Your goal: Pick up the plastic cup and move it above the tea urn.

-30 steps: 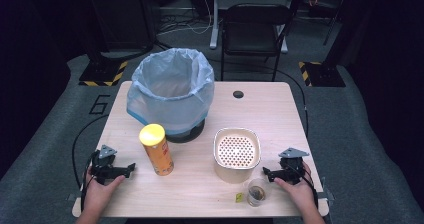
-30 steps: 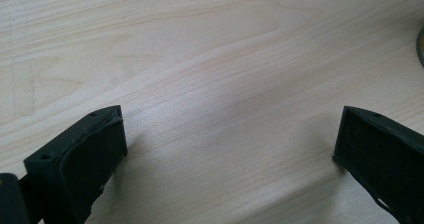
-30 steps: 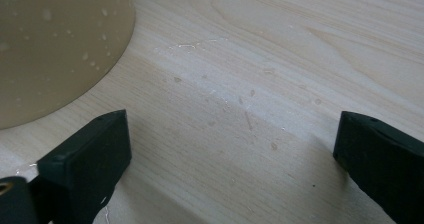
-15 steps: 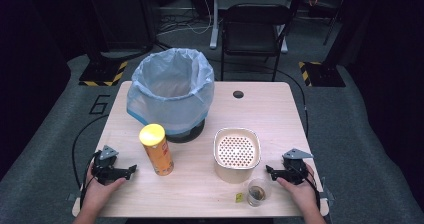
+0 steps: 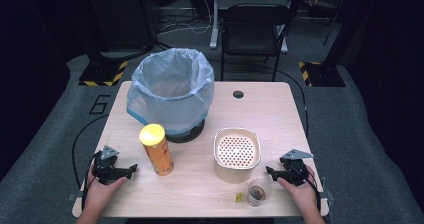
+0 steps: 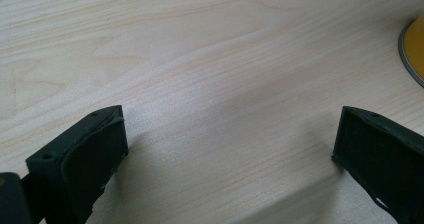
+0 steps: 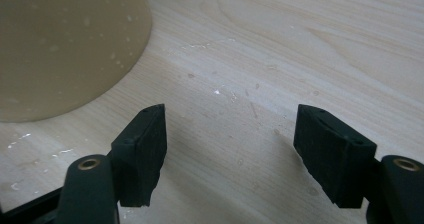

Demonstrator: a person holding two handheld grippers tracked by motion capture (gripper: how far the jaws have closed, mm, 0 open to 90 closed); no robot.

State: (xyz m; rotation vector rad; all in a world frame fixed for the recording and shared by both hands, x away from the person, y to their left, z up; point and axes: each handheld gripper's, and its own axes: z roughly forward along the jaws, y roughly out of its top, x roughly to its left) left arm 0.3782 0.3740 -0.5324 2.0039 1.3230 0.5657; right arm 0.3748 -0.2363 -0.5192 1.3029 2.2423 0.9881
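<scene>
My left gripper [image 5: 132, 169] rests on the table's front left, held by a hand, pointing right toward a yellow chips can [image 5: 156, 150]. Its jaws stand wide open over bare wood [image 6: 225, 149], and the can's rim [image 6: 415, 49] shows at the right edge. My right gripper [image 5: 268, 172] lies at the front right, pointing left at a beige container with a perforated lid [image 5: 237, 151]. Its jaws [image 7: 230, 144] have just been closing and stand half apart with nothing between them. The container's wall [image 7: 65, 44] lies ahead to the left.
A bin lined with a pale blue bag [image 5: 172, 91] stands at the back left of the wooden table [image 5: 265, 114]. A clear cup [image 5: 257, 191] with a tea bag and a small yellow tag [image 5: 239, 198] sit near the front edge. Water drops dot the wood near the container.
Both hands stay in place and nothing on the table has moved. The right gripper's jaws look a little closer together than before.
</scene>
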